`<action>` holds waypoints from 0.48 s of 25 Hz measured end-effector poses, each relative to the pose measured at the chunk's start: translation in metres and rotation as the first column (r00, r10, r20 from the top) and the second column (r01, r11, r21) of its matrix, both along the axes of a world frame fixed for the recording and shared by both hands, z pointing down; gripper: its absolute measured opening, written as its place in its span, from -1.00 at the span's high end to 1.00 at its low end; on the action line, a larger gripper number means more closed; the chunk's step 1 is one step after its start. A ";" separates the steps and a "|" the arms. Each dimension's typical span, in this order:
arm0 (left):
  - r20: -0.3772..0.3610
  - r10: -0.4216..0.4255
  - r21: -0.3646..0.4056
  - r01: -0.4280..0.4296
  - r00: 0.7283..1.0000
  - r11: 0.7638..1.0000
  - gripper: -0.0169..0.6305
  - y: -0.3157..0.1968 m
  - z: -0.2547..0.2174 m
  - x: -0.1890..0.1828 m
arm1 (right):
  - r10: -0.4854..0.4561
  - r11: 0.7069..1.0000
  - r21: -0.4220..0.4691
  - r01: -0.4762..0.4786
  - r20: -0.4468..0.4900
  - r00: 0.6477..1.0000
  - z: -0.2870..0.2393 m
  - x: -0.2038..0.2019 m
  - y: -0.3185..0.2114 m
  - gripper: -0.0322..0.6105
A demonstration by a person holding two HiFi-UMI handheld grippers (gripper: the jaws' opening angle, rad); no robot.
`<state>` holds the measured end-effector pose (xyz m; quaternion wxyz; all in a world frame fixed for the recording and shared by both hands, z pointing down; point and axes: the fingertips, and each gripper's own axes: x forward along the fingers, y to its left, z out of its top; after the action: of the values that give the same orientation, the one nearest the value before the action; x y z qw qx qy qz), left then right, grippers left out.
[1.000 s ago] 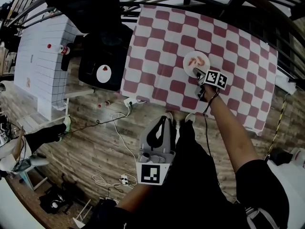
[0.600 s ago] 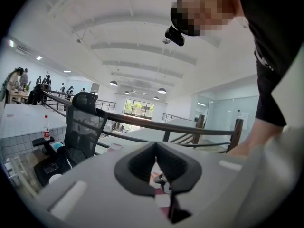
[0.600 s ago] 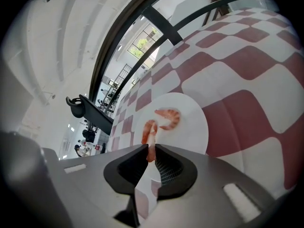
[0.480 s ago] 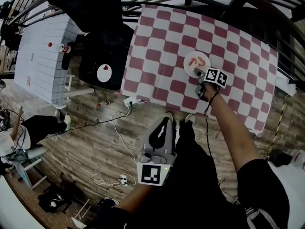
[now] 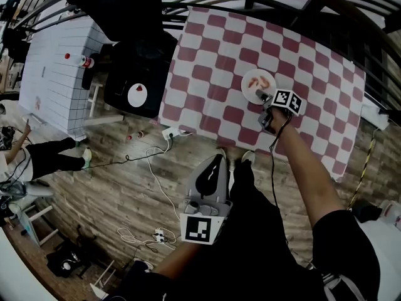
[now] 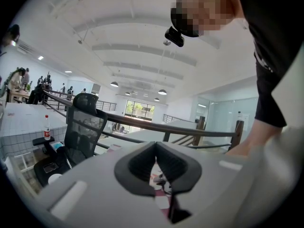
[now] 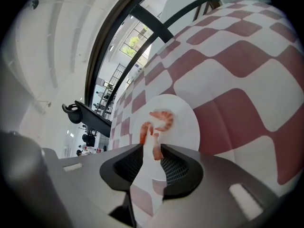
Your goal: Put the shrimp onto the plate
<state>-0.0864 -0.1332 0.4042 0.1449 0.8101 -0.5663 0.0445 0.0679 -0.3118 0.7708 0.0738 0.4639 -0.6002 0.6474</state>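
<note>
1. A red-and-white checked cloth (image 5: 207, 74) covers the table. There is wooden floor (image 5: 119, 187) below it and a black office chair (image 5: 135, 74) off the left end.
2. On the cloth sits a round white plate (image 7: 186, 127), and the right gripper (image 7: 152, 147) is right over its near rim.
3. Its jaws are opening. There's a clear gap on the left pad's side, and the shrimp (image 7: 156, 150) is between the jaws, close against the right pad.
4. The shrimp is small, pale orange-pink and a little glossy, a slim piece that is nearly straight.
5. Its long axis runs along the jaws, pointing away from the gripper toward the middle of the plate. I can't tell which end is the head and which the tail.
6. I also can't tell whether it rests on the plate or hangs just above it.
7. Two more lie on the plate beyond it: a curled shrimp (image 7: 164, 119) hooked into an arc, and a straighter shrimp (image 7: 144, 133) just to its left, lying at a slant.
8. The left gripper (image 6: 156, 145) is low by the person's legs, over the floor and well apart from the table. Its jaw tips are pressed together with nothing between them.
</note>
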 end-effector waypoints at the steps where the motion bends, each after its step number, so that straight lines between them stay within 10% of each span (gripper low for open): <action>1: -0.001 0.001 0.000 -0.001 1.000 1.000 0.92 0.000 0.000 0.001 | -0.003 1.000 -0.003 0.003 -0.002 1.000 0.000 0.001 0.001 0.52; 12: 0.008 0.008 0.012 -0.008 1.000 1.000 0.92 0.006 -0.003 0.010 | 0.075 0.996 -0.054 -0.067 0.171 0.982 -0.006 -0.010 0.001 0.47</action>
<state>-0.0762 -0.1276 0.4008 0.1378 0.8131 -0.5638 0.0449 0.0575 -0.3107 0.7652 0.0095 0.4249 -0.5715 0.7019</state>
